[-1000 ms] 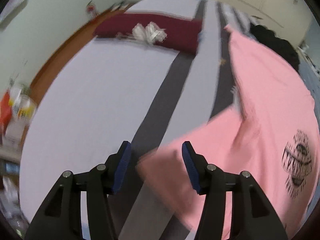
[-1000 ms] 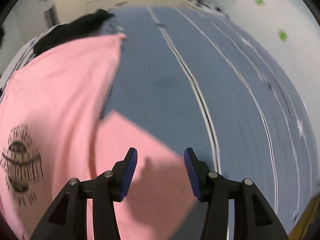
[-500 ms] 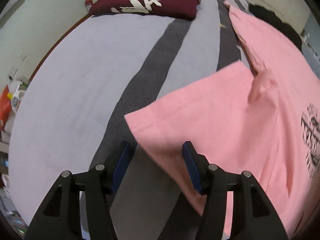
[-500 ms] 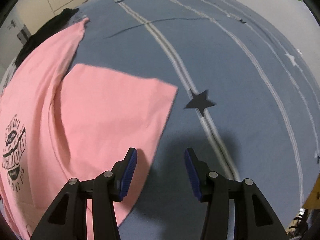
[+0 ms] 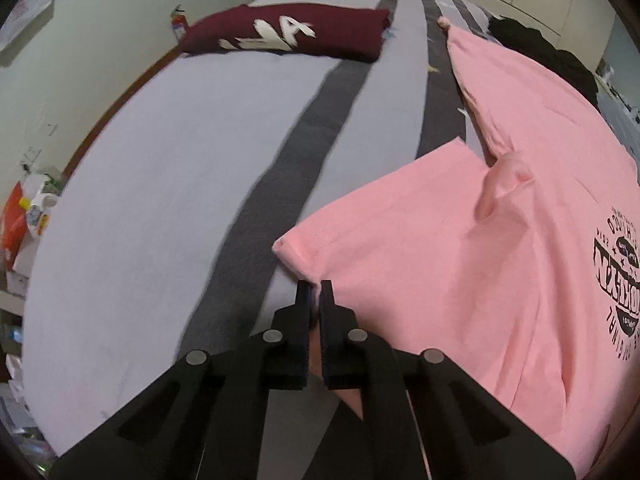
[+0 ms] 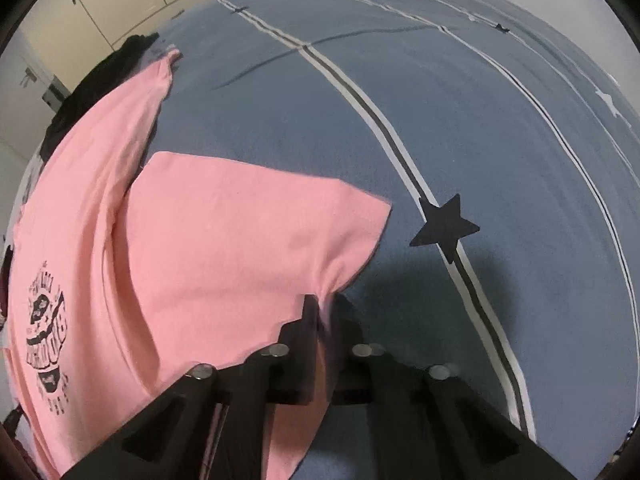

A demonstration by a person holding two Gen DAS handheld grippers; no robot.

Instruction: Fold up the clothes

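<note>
A pink T-shirt [image 5: 500, 248] is spread print-side up across a bed [image 5: 152, 184], its black round print [image 5: 618, 296] seen at the right edge of the left wrist view and at the left of the right wrist view [image 6: 46, 330]. The left claw [image 5: 315, 296] is pressed together on the hem of one sleeve [image 5: 384, 216], a thin fold of pink cloth being pinched between its fingers just below the sleeve's turned corner. The right claw [image 6: 326, 312] is likewise closed on the edge of the other sleeve [image 6: 248, 232], where the cloth is gathered into small puckers at the grip; a strip of fabric is seen passing down between the fingers. On the left side the bed is covered in pale lavender cloth crossed by dark grey stripes [image 5: 304, 152]; on the right side the cover is blue [image 6: 400, 100], with white-and-dark lines and a black star [image 6: 446, 228] lying near the sleeve's outer corner but apart from it. A folded maroon garment [image 5: 288, 34] with white lettering is laid at the far end of the bed, well apart from the T-shirt. A dark heap, possibly more clothing [image 5: 548, 56], is seen beyond the T-shirt's far hem, though its outline is too blurred to be made out.
</note>
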